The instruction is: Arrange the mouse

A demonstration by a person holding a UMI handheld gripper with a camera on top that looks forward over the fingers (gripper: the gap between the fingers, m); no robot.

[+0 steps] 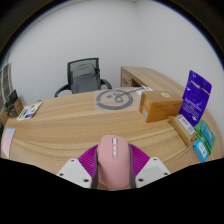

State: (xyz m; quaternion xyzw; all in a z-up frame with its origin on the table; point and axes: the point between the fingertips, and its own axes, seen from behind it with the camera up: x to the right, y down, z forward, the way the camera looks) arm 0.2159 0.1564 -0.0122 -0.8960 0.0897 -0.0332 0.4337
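A pink computer mouse [112, 162] sits between my two fingers, its front end pointing away from me over the light wooden table [90, 125]. My gripper [112, 168] is shut on the mouse: the magenta pads [90, 160] press against both of its sides. The mouse's rear end is hidden below the fingers, and I cannot tell whether it touches the table.
A grey round mouse pad with scissors on it [116, 99] lies at mid-table. A cardboard box [160, 104] and a blue packet [197, 96] stand to the right, with small packets [203, 138] nearer. Papers [28, 111] lie left. An office chair [88, 77] stands beyond the table.
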